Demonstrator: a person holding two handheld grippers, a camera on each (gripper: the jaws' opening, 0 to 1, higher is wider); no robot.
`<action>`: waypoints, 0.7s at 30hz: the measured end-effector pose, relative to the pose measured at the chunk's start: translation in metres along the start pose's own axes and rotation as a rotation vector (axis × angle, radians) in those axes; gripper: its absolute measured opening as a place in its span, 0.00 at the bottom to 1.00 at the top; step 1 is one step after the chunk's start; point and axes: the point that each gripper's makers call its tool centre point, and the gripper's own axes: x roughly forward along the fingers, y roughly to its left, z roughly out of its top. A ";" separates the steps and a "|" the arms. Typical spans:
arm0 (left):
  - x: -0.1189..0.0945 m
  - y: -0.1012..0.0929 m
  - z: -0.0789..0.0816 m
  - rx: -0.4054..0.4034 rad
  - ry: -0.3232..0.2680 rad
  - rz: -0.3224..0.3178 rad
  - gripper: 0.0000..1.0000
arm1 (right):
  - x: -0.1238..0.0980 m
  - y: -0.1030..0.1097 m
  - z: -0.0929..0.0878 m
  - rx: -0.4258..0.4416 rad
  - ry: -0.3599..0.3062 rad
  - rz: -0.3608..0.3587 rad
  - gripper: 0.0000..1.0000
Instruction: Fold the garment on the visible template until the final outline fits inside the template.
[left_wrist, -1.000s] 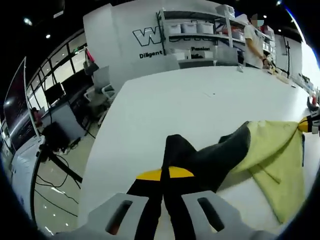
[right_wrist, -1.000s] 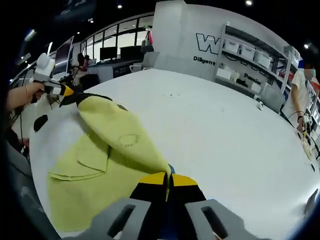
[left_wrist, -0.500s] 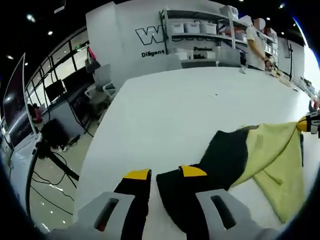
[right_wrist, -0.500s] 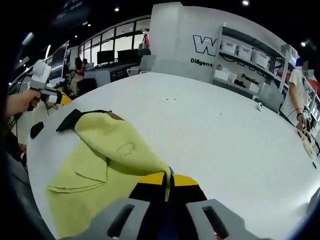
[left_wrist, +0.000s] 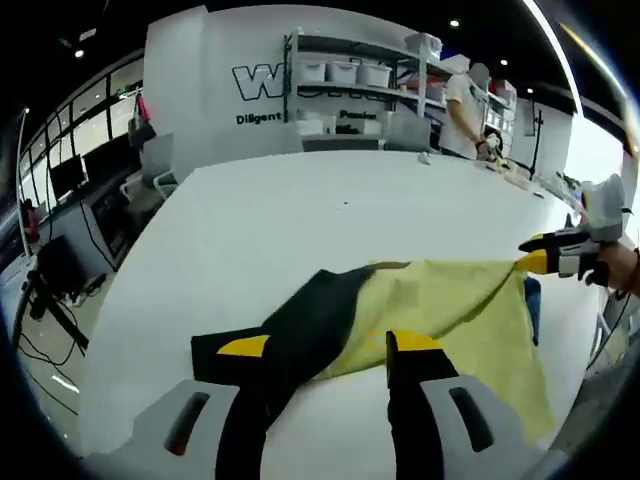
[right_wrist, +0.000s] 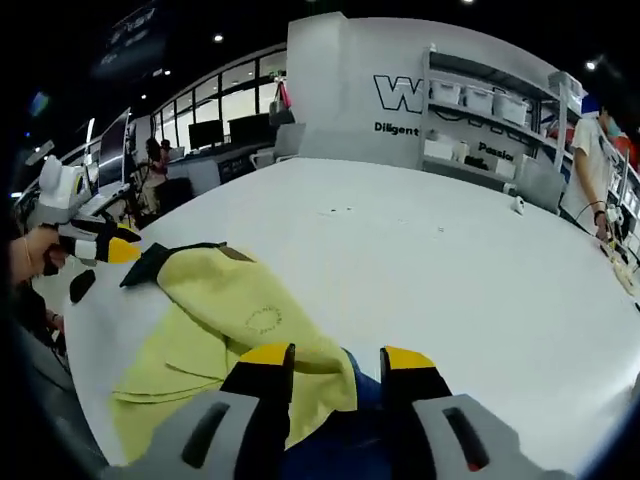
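Both grippers, left (left_wrist: 328, 347) and right (right_wrist: 336, 359), hang spread apart, gripping nothing (template outline hard to spot), so the yellow-and-black cloth garment (right_wrist: 230, 310) lies folded on the white table's (right_wrist: 420, 250) near edge.

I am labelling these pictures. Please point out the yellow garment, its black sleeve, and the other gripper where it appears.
yellow garment (right_wrist: 235, 305), right gripper view, on the folded upper layer.
black sleeve (left_wrist: 305, 320), left gripper view, on its middle.
right gripper (left_wrist: 535, 262), left gripper view, at its yellow tips.
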 end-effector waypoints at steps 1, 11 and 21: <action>0.000 -0.003 0.000 0.001 -0.002 -0.008 0.47 | 0.000 0.002 -0.001 0.004 0.003 0.009 0.39; 0.007 -0.055 -0.021 -0.027 0.041 -0.102 0.46 | 0.004 0.010 -0.002 0.029 0.011 0.054 0.51; 0.013 -0.089 -0.047 -0.017 0.115 -0.145 0.43 | 0.010 0.014 0.009 0.039 -0.003 0.085 0.52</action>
